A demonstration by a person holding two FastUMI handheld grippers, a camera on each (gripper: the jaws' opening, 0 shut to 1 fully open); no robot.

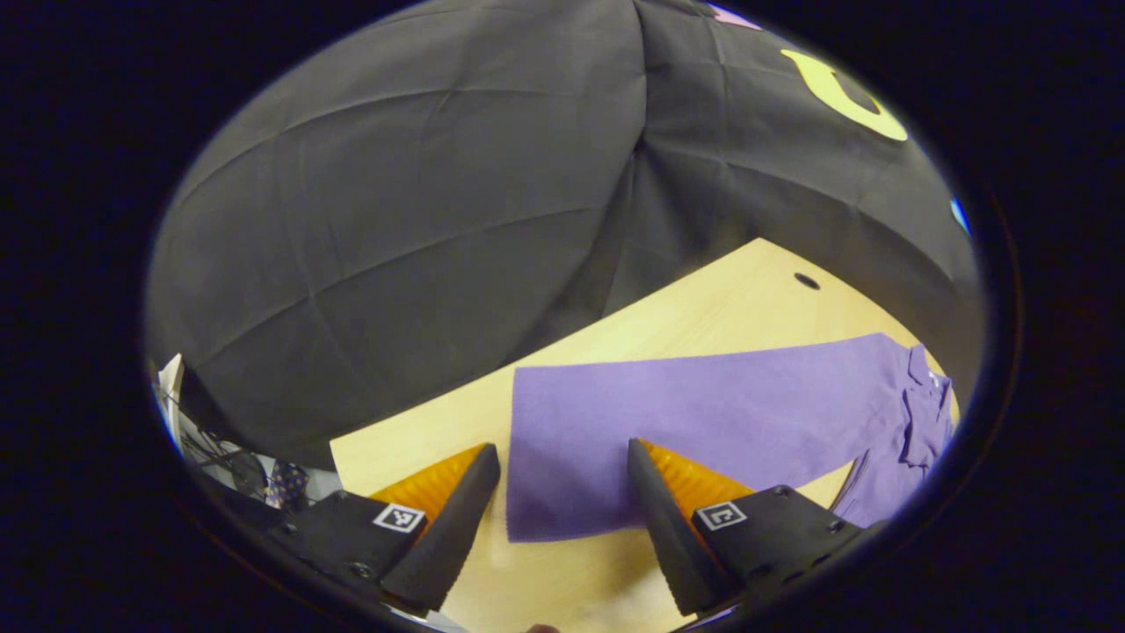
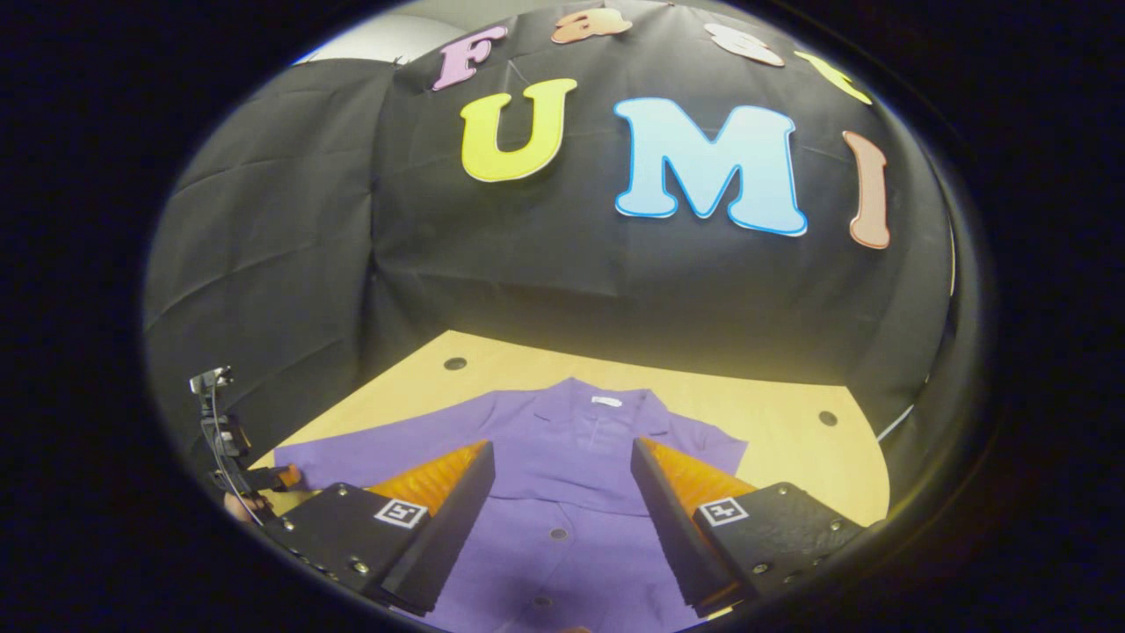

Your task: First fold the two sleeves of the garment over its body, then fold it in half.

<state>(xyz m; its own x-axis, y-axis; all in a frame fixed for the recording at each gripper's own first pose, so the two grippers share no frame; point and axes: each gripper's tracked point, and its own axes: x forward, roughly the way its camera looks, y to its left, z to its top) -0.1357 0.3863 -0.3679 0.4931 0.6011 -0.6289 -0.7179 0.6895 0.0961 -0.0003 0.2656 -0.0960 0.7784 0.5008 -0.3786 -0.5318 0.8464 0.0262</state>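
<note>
Right now my left gripper (image 1: pixel 562 475) hangs above the wooden table (image 1: pixel 703 321) with its fingers spread wide and nothing between them. In the left gripper view, a long purple sleeve (image 1: pixel 668 422) of the garment lies flat across the tabletop, its cuff end reaching under the gap between my fingers; the right-hand finger overlaps the sleeve's lower edge, though I cannot tell whether it touches the cloth. Farther right, the sleeve runs into the collar (image 1: pixel 923 396) and body of the shirt near the picture's edge. A small dark hole (image 1: pixel 806 281) sits in the table beyond the sleeve.

My right gripper (image 2: pixel 562 479) is likewise held wide apart, holding nothing. In the right gripper view, the purple shirt (image 2: pixel 562 527) lies spread out, front up, beneath and ahead of the fingers, with its collar (image 2: pixel 606 406) pointing toward the black cloth wall (image 2: pixel 571 281) and a row of buttons (image 2: pixel 557 533) running down the middle. One sleeve stretches out flat to the left, the other, on the right, looks shorter and lies close by the body. At the far left edge, I see a hand (image 2: pixel 242 501) beside a dark device with a cable.
</note>
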